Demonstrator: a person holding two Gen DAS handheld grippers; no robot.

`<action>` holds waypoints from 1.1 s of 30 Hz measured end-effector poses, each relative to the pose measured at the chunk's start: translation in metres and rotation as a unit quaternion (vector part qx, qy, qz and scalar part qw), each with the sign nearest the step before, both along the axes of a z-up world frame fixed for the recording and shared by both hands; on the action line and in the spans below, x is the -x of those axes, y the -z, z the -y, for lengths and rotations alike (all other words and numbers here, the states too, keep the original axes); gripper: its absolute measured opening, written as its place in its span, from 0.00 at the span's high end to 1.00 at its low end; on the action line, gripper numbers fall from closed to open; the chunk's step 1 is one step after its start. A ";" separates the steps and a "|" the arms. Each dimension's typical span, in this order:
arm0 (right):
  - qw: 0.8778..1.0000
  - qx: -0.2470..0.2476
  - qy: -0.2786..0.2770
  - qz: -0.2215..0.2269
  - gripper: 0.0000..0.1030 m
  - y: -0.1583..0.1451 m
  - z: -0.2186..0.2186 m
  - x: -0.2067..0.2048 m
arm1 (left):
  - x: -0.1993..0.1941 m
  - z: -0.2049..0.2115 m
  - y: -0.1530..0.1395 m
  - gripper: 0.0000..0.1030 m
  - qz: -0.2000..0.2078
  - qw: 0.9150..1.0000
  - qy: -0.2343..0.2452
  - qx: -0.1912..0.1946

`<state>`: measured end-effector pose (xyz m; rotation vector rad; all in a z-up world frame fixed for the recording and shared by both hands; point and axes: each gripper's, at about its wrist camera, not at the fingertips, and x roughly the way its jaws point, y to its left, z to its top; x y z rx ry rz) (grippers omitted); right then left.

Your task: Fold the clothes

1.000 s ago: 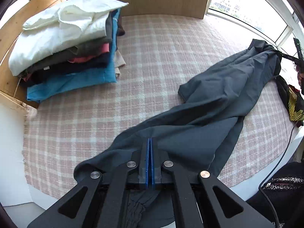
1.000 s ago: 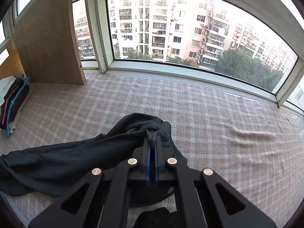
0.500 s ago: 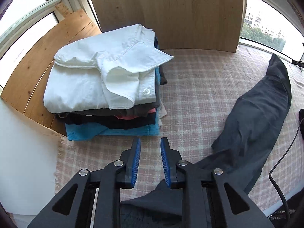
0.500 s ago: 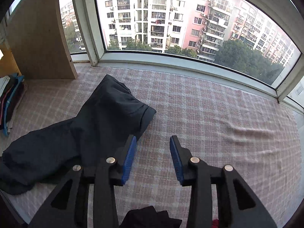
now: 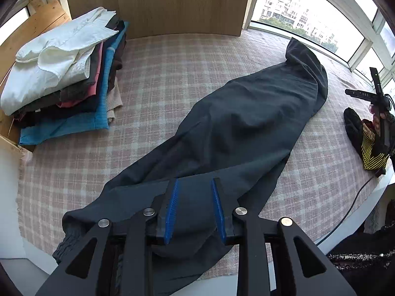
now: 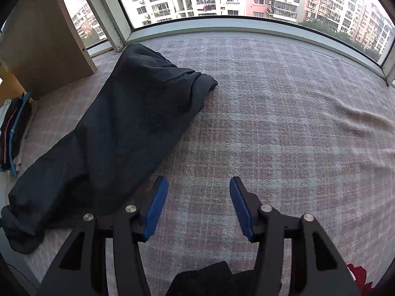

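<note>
A dark grey garment (image 5: 237, 123) lies stretched out long across the pink checked cloth (image 5: 160, 74), from the near edge to the far window side. It also shows in the right wrist view (image 6: 123, 123) at the left. My left gripper (image 5: 195, 185) is open and empty, just above the garment's near end. My right gripper (image 6: 198, 185) is open and empty over bare cloth (image 6: 271, 123), to the right of the garment and apart from it.
A stack of folded clothes (image 5: 64, 74) topped by a white shirt stands at the far left by a wooden panel (image 5: 172, 2). A black and yellow item (image 5: 365, 143) lies at the right edge. A dark cloth (image 6: 217, 278) lies under my right gripper. Windows line the far side.
Both grippers have opened and let go of the dark garment, which now lies flat and stretched out. Both grippers have drawn back from it, and the left one now hovers over its near end.
</note>
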<state>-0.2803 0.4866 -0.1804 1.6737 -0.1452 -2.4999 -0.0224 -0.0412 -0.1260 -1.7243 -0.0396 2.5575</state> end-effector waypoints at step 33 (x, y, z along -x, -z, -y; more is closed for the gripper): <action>0.995 0.063 0.043 -0.058 0.55 -0.045 -0.003 -0.017 | -0.050 0.114 0.029 0.54 0.056 0.976 -0.203 -0.053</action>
